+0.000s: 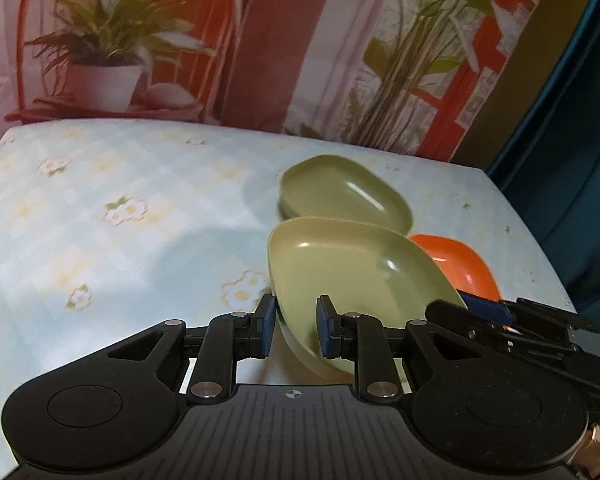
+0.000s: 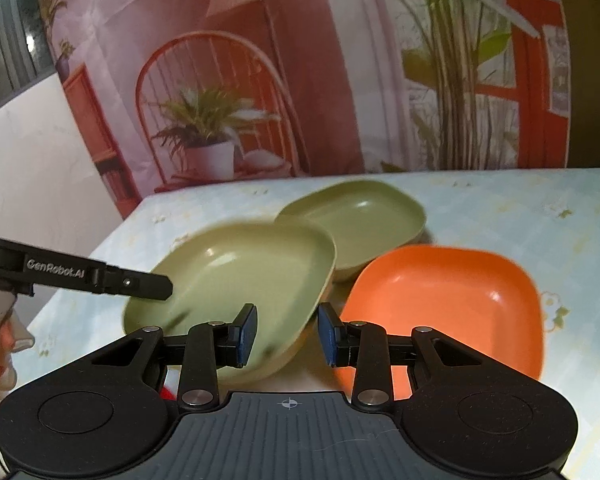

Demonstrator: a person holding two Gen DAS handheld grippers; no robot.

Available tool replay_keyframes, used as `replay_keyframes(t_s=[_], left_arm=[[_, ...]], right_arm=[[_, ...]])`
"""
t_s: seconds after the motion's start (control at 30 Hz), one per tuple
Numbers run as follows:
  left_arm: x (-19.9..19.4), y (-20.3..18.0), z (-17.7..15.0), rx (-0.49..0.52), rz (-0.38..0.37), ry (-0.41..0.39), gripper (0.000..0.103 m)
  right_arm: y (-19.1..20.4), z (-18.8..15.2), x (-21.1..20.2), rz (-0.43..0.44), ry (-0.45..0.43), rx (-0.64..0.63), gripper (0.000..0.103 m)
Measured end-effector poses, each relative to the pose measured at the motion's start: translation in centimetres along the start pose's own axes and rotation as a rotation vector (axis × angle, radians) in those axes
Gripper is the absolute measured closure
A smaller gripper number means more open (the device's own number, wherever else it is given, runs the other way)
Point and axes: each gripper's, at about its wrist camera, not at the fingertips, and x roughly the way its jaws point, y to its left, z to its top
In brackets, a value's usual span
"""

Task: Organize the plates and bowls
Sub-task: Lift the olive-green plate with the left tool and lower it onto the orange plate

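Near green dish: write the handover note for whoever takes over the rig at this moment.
Grippers: the left gripper is shut on the near green dish at its rim, and the dish is tilted. The right gripper has the same dish's other edge between its jaws; whether it grips is unclear.
Things: the far green dish and the orange dish lie unstacked on the table.
Done: nothing stacked yet.
Left: probably nest the green dishes, then add the orange one.
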Motion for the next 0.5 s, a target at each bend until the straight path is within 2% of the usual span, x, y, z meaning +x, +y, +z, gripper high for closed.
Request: replay_keyframes(t_s=[0.3, 0.5], left_arm=[[1.4, -4.2, 1.2, 0.052, -0.039, -0.007, 0.08], [3.0, -7.5, 2.0, 0.111, -0.048, -0.014, 0.079]], right_arm=[[-4.1, 1.4, -2.0, -0.041, -0.068, 0.062, 0.071], [-6.8, 1.2, -2.9, -0.086, -0.089, 0.082, 0.071]])
